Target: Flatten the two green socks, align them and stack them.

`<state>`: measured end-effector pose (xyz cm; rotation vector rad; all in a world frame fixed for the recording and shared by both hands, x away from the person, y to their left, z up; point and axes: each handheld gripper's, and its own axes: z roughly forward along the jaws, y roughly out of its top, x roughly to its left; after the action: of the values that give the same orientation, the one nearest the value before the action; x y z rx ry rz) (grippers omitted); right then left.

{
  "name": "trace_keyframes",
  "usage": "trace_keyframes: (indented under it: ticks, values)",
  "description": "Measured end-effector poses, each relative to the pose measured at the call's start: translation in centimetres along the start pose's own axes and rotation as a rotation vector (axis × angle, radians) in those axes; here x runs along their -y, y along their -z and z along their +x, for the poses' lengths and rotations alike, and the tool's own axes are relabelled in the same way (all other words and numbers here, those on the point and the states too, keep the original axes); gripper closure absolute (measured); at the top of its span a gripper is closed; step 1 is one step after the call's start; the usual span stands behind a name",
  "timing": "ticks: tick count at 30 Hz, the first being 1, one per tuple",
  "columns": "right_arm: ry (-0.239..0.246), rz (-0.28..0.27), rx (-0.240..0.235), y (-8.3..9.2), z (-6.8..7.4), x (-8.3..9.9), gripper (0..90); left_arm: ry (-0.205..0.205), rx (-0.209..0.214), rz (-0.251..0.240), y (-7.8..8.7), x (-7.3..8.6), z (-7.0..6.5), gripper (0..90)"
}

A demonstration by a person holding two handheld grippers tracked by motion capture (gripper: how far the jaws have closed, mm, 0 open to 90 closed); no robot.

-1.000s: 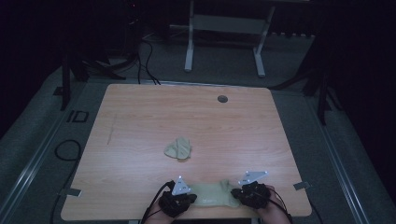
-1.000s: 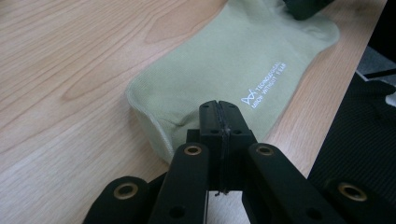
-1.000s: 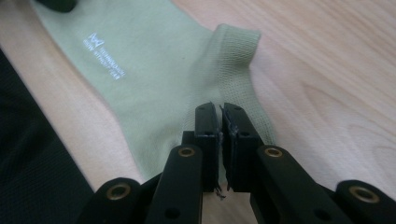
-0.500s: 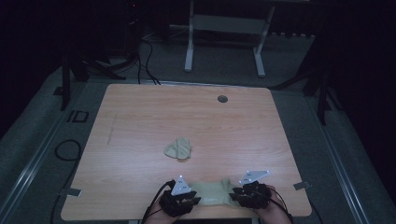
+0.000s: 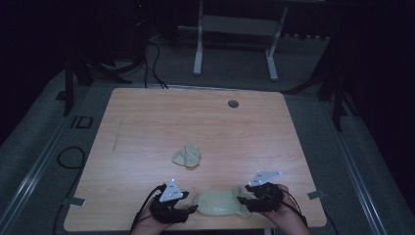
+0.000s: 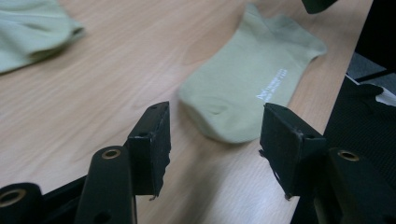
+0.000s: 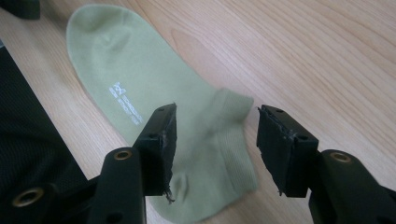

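Grippers, left point(image 5: 192, 209) & right point(image 5: 243, 200), level at flat sock point(image 5: 218, 204) ends, jaws just opened, holding nothing.

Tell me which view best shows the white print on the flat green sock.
The right gripper view: the white print lies close and sharp on the flat sock. The left gripper view shows it smaller and blurred. In the high view the sock is dim and the print only a faint mark.
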<state>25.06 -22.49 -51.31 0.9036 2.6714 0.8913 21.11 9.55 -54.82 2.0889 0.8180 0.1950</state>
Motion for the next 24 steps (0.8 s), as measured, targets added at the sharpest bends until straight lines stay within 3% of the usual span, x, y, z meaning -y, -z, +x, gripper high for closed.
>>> trace_keyframes:
  ticks: [6,11,15,20,21,24]
  values:
    - [0.006,-0.022,0.005,-0.2,-0.1,-1.5,47.1,0.004,-0.029,-0.021,1.2,0.3,0.7,41.2]
    - [0.032,-0.059,0.015,-0.3,0.0,-4.9,47.9,-0.001,-0.074,-0.006,1.4,0.8,1.4,41.2]
    - [0.055,-0.088,0.016,-1.0,0.5,-8.0,48.9,0.004,-0.083,-0.016,1.4,1.0,1.6,41.2]
    - [0.088,-0.102,-0.011,-3.3,1.5,-12.1,49.7,0.021,-0.098,-0.015,1.4,1.3,1.9,41.3]
    - [0.088,-0.102,-0.011,-3.3,1.5,-12.1,49.7,0.021,-0.098,-0.015,1.4,1.3,1.9,41.3]
    - [0.075,-0.079,-0.019,-6.0,1.7,-14.5,49.7,0.048,-0.099,-0.023,1.4,1.6,2.3,41.3]
